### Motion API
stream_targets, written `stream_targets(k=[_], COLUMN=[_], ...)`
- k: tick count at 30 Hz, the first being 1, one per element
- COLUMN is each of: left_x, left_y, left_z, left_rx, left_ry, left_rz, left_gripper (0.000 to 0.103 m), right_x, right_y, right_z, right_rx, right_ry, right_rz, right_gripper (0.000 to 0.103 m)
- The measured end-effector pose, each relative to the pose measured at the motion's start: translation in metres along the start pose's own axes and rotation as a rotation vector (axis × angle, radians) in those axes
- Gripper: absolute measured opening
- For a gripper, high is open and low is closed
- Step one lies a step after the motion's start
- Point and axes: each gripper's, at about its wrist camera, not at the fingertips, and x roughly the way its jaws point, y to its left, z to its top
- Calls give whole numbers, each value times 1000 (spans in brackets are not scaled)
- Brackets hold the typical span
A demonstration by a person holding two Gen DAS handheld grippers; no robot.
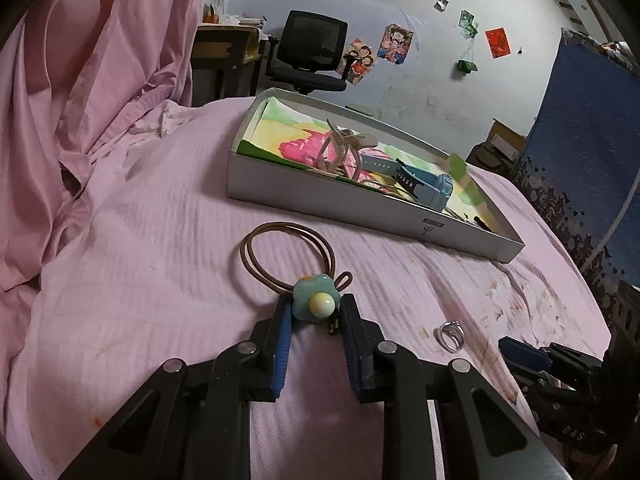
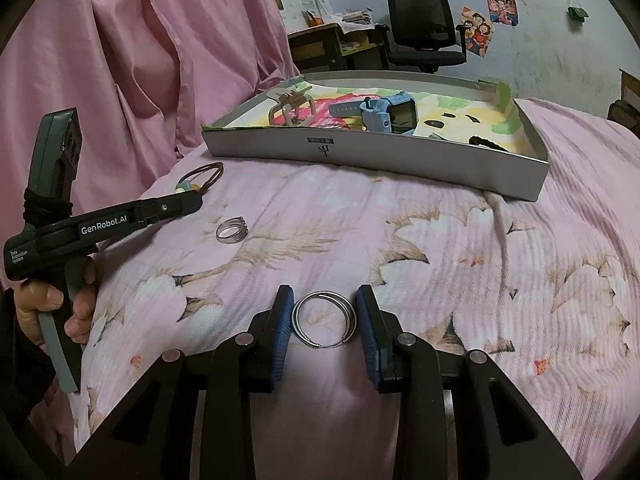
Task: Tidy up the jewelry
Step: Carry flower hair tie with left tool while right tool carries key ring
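A brown hair tie with a teal flower charm [image 1: 320, 305] lies on the pink bedspread, and my left gripper [image 1: 316, 313] is shut on the charm, its blue pads touching both sides. The right wrist view shows that gripper [image 2: 188, 200] from the side, at the hair tie [image 2: 202, 174]. My right gripper [image 2: 325, 295] is shut on a pair of silver hoop earrings [image 2: 308, 340] lying flat on the bed; its tip [image 1: 516, 350] shows at the lower right. A silver ring [image 1: 450, 334] [image 2: 232, 230] lies loose between the two grippers.
A grey box [image 1: 340, 204] [image 2: 360, 152] stands farther back on the bed, holding a blue watch [image 2: 384, 114] and a beige hair claw [image 2: 290, 106]. Pink curtain [image 2: 140, 60] hangs at left. A hand [image 2: 44, 300] grips the left tool. An office chair [image 1: 312, 52] and a desk stand behind.
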Motion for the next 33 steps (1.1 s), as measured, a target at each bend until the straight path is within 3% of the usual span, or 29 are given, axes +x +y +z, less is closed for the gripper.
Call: stream_targets(k=[7, 17, 33], left_x=[-9, -33, -66], left_y=[-8, -44, -66], left_z=[-7, -17, -18], left_rx=[33, 189, 203], left_ry=[-28, -80, -131], left_rz=[-14, 16, -48], left_gripper=[22, 22, 22], right_x=[-2, -9, -42], right_y=[0, -2, -6], right_z=[-1, -4, 8], right_rx=[2, 2, 14], right_ry=[-10, -44, -151], right_rz=[2, -1, -1], right_gripper=[29, 29, 29])
